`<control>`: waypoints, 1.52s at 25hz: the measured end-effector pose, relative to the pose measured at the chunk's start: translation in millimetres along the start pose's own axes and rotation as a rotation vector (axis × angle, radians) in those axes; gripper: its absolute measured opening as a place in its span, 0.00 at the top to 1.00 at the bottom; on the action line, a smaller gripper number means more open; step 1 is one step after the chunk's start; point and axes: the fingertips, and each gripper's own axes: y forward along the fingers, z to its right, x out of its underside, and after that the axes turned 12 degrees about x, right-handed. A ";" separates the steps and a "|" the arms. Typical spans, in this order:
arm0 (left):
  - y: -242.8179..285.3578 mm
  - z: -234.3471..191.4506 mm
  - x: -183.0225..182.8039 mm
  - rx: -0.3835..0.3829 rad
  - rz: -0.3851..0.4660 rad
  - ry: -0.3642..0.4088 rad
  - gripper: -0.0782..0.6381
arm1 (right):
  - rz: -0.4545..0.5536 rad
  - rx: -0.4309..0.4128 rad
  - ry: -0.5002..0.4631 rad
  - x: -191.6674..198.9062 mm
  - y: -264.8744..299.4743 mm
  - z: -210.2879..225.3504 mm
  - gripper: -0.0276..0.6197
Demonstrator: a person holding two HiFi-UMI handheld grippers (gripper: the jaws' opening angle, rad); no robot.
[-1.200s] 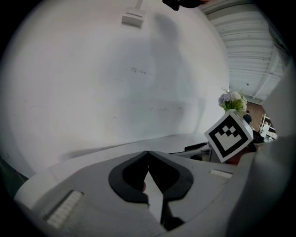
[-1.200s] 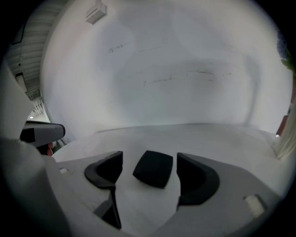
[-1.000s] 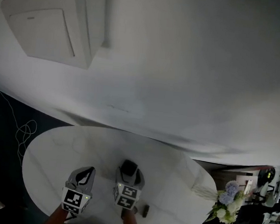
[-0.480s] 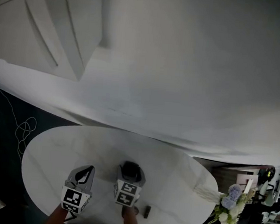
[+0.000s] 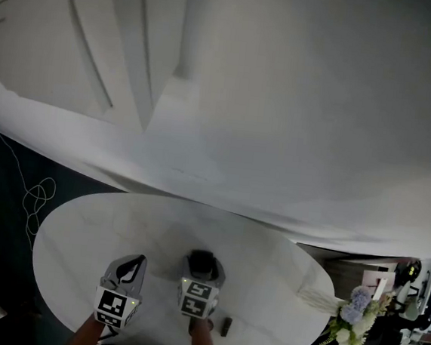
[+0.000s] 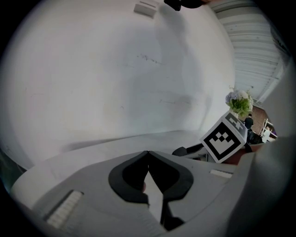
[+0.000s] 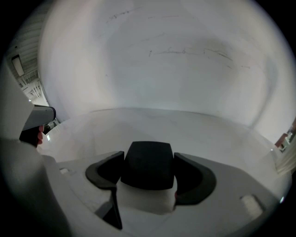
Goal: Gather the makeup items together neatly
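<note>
Closing right tongs [image 7: 149, 156], just now snug against both flanks of upright black-capped jar [image 7: 148, 169]; left tongs [image 6: 148, 153] pressed together, empty.

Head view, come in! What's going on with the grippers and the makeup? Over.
Left gripper shut, empty. Right gripper just closing round black-lidded jar, grip unsure. Small dark item loose on table; nothing in the way.

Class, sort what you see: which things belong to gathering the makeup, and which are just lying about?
Belongs to the job:
- black-capped jar
- small dark item on the table, too small to identify

Just lying about:
- flowers beyond the table
- cable on the floor
</note>
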 end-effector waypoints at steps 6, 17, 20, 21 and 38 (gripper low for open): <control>-6.2 0.6 -4.8 -0.003 0.016 0.007 0.88 | -0.006 -0.032 -0.002 -1.2 -4.7 -0.5 0.43; -36.7 24.1 -25.7 0.005 0.073 0.049 0.88 | 0.080 -0.047 -0.008 -22.5 -60.3 6.6 0.44; -47.4 35.4 -34.0 0.013 0.100 0.069 0.88 | 0.124 -0.048 -0.007 -30.2 -83.4 9.8 0.44; -51.2 39.5 -35.7 0.017 0.107 0.075 0.88 | 0.137 -0.049 -0.008 -31.3 -91.2 10.5 0.44; -121.9 127.9 -44.6 0.086 0.212 0.173 0.88 | 0.288 0.001 0.013 -1.2 -223.9 38.9 0.44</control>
